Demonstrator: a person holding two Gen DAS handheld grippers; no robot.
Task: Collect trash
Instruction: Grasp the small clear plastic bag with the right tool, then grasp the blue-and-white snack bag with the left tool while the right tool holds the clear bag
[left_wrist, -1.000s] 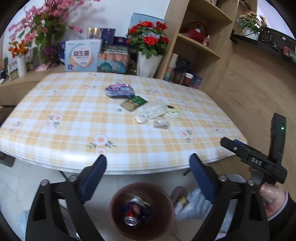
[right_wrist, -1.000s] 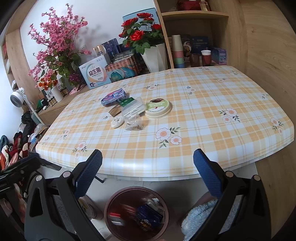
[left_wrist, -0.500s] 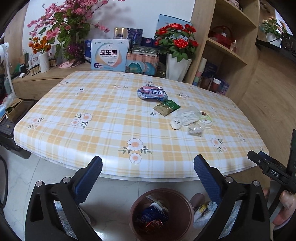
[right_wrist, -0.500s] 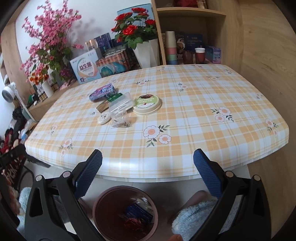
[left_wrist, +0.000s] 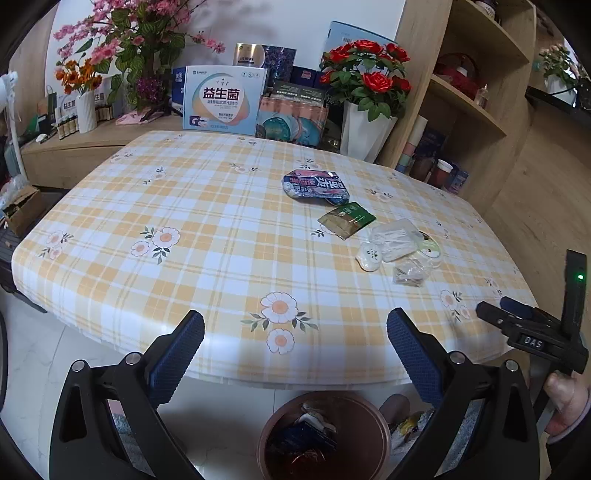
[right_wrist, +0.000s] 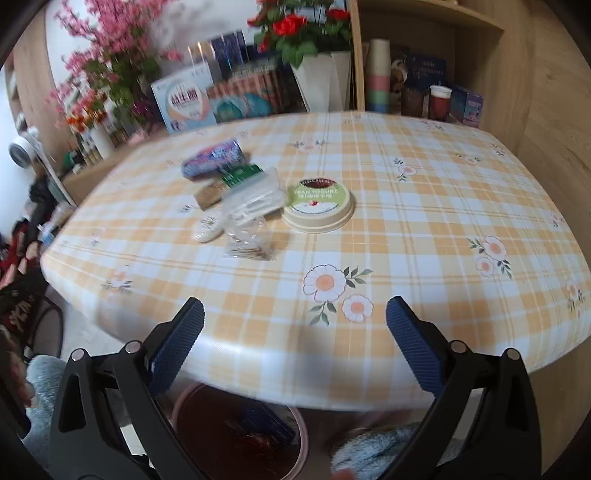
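Note:
Trash lies in a cluster on the plaid tablecloth: a blue snack bag (left_wrist: 315, 185) (right_wrist: 213, 158), a green sachet (left_wrist: 347, 219), a clear plastic tray (left_wrist: 394, 240) (right_wrist: 255, 197), a small white packet (left_wrist: 369, 256) (right_wrist: 209, 226), a crumpled clear wrapper (left_wrist: 410, 271) (right_wrist: 248, 243) and a round green-topped lid (right_wrist: 317, 205). A brown bin (left_wrist: 325, 435) (right_wrist: 240, 432) holding trash stands on the floor under the table's near edge. My left gripper (left_wrist: 295, 347) is open and empty above the bin. My right gripper (right_wrist: 294, 345) is also open and empty at the table edge.
Flower vases (left_wrist: 364, 134), boxes (left_wrist: 223, 99) and a wooden shelf unit (left_wrist: 472, 92) line the far side of the table (left_wrist: 184, 229). A person's hand (left_wrist: 565, 402) holds the right gripper's handle at the right. A fluffy slipper (right_wrist: 388, 450) is beside the bin.
Both grippers have moved up and toward the table edge from over the bin. The right wrist view is motion-blurred, and the trash cluster appears closer. Both stay open.

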